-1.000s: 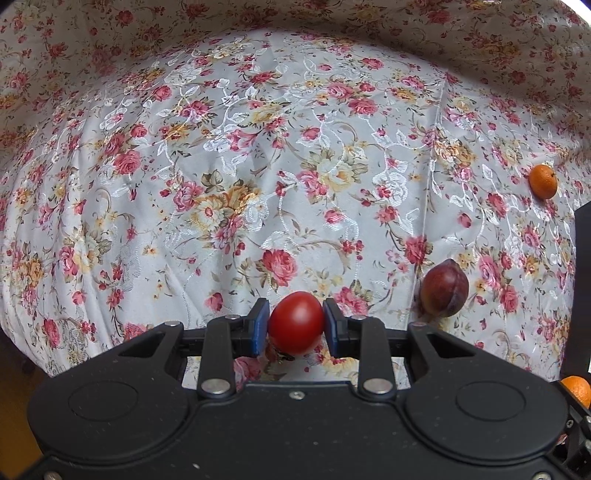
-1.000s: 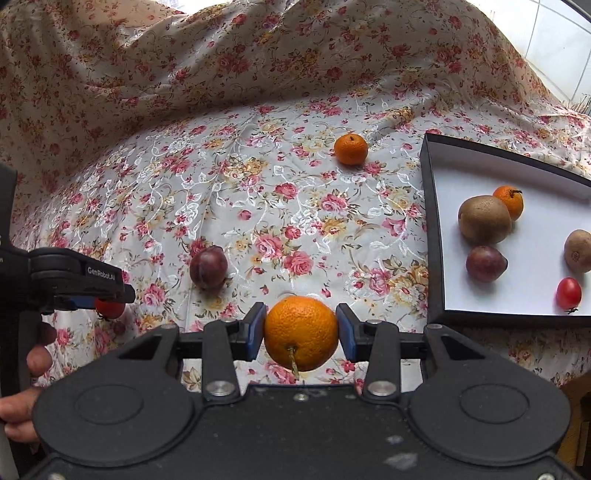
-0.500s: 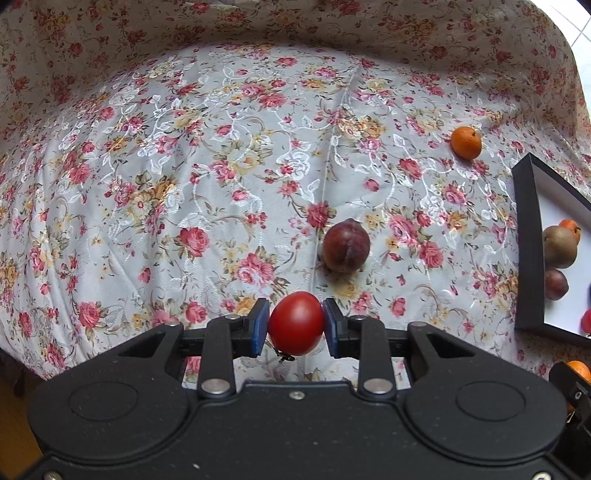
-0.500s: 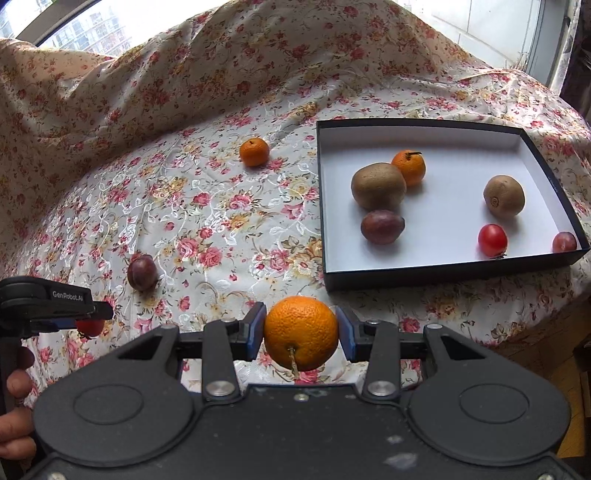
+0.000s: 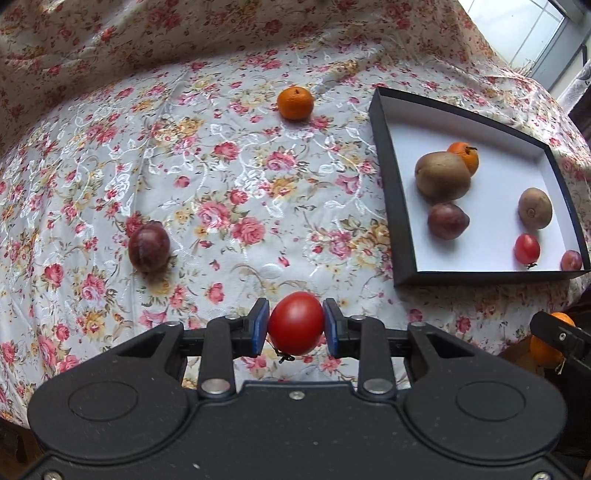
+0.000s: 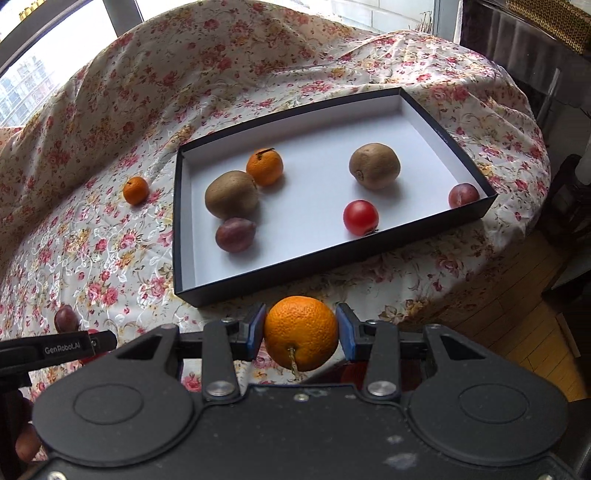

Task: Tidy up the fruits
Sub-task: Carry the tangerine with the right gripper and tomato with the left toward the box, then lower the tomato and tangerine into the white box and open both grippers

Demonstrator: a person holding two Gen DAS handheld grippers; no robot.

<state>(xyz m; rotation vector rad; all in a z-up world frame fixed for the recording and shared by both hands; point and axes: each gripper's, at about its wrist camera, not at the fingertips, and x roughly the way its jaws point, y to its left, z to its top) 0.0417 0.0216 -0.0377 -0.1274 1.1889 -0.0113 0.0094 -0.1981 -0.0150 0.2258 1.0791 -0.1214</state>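
Note:
My left gripper (image 5: 295, 324) is shut on a red tomato (image 5: 296, 322), held above the floral cloth, left of and before the black box (image 5: 384, 173). My right gripper (image 6: 301, 334) is shut on an orange (image 6: 301, 332), held just before the black box's near wall (image 6: 332, 254). The box holds two kiwis (image 6: 232, 194), a mandarin (image 6: 264, 167), a tomato (image 6: 361, 218) and two plums (image 6: 235, 234). On the cloth lie a loose mandarin (image 5: 295, 103) and a dark plum (image 5: 149, 248).
The table is covered by a flowered cloth (image 5: 221, 177) that rises in folds at the back. The table's edge drops to a wooden floor (image 6: 535, 288) on the right. A window (image 5: 524, 33) lies beyond the box.
Both grippers have swung right toward the box with their fruit. The box now fills more of both views, and the plum has shifted left in the left wrist view.

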